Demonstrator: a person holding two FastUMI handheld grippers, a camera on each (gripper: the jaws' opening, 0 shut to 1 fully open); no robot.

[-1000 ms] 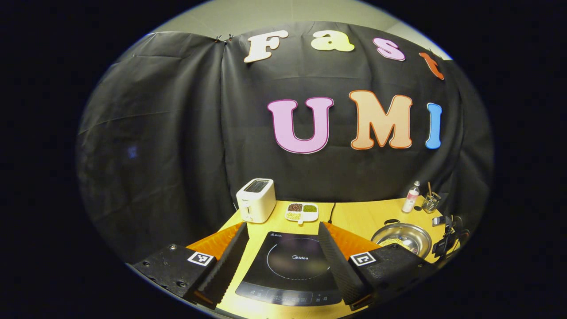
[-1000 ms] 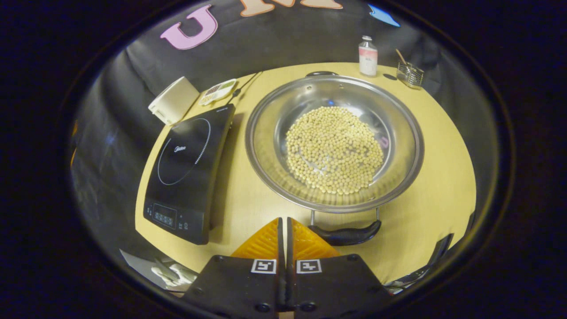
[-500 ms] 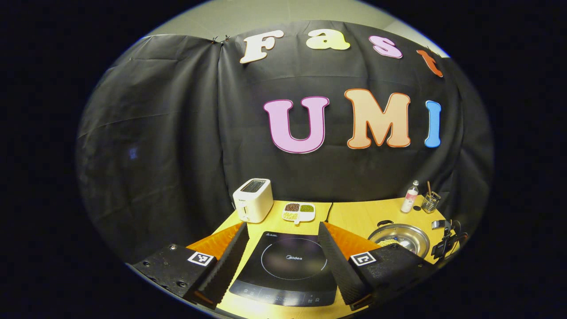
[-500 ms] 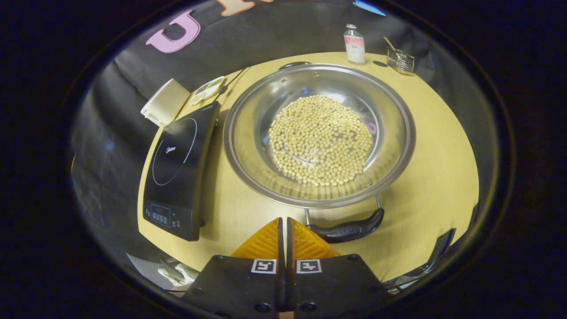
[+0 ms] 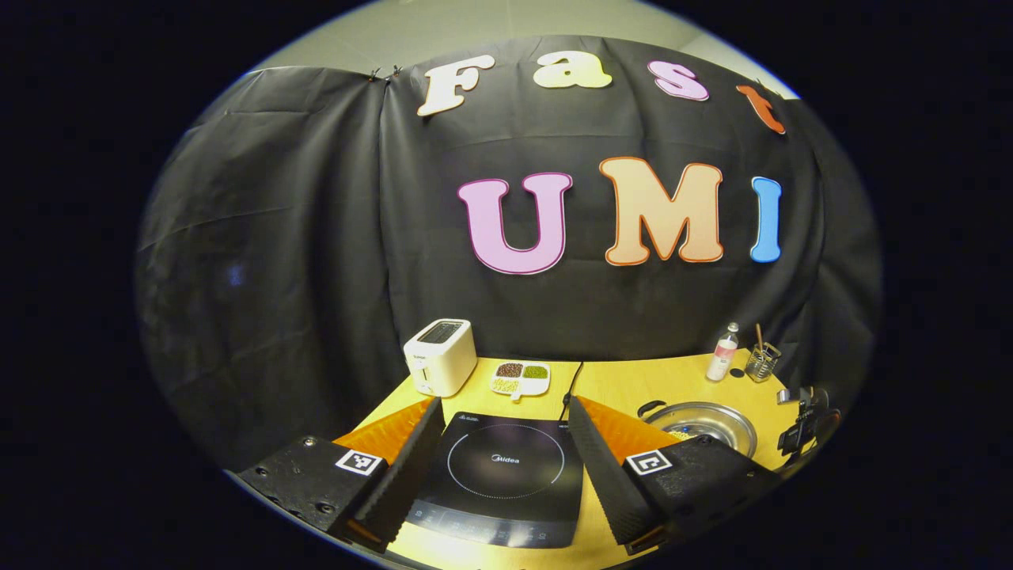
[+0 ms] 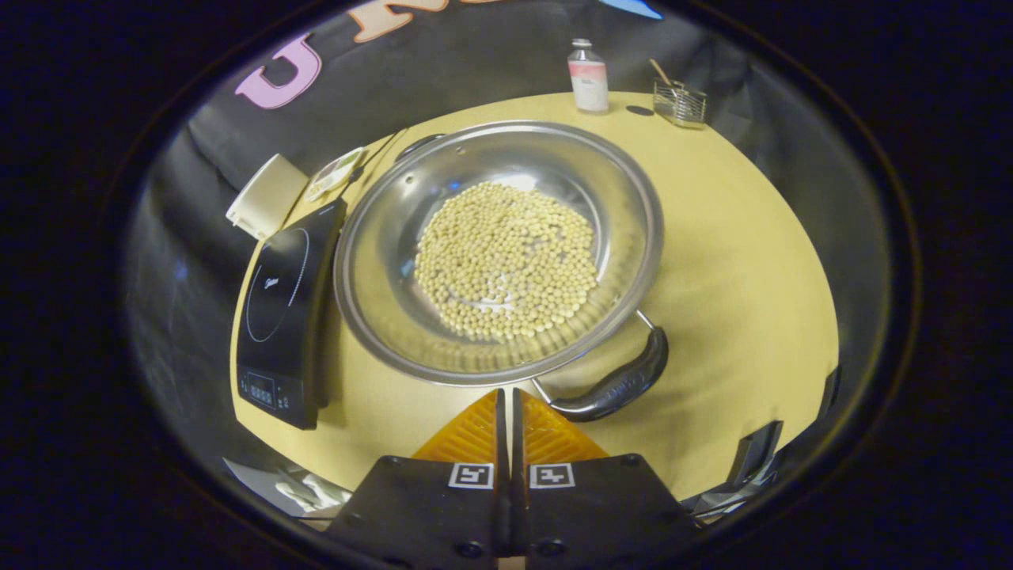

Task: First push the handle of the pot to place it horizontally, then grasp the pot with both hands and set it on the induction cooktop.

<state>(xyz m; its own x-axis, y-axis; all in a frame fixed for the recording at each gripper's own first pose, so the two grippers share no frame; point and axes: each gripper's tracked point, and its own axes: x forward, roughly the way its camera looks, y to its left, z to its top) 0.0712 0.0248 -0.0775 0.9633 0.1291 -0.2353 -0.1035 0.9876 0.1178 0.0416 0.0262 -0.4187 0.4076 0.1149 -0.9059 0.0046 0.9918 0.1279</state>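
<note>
A wide steel pot (image 6: 380, 269) full of pale beans sits on the yellow table; in the left gripper view the pot (image 5: 700, 417) lies at the right. Its near black handle (image 6: 613, 388) points toward the lower right, and the far handle (image 6: 415, 144) sits at the upper left of the rim. My right gripper (image 6: 508, 396) is shut, its tips pressed against the left end of the near handle. The black induction cooktop (image 6: 281, 309) lies left of the pot. My left gripper (image 5: 502, 412) hangs open above the cooktop (image 5: 506, 467), holding nothing.
A white toaster (image 5: 439, 356) and a small divided dish (image 5: 520, 376) stand behind the cooktop. A bottle (image 6: 588, 75) and a glass holder with sticks (image 6: 679, 101) stand at the table's far edge. The other gripper's body (image 5: 803, 419) shows right of the pot.
The pot has turned: its near handle swung from the front toward the right, and the far handle went left. The left gripper drifted right, so the cooktop sits farther left in its view.
</note>
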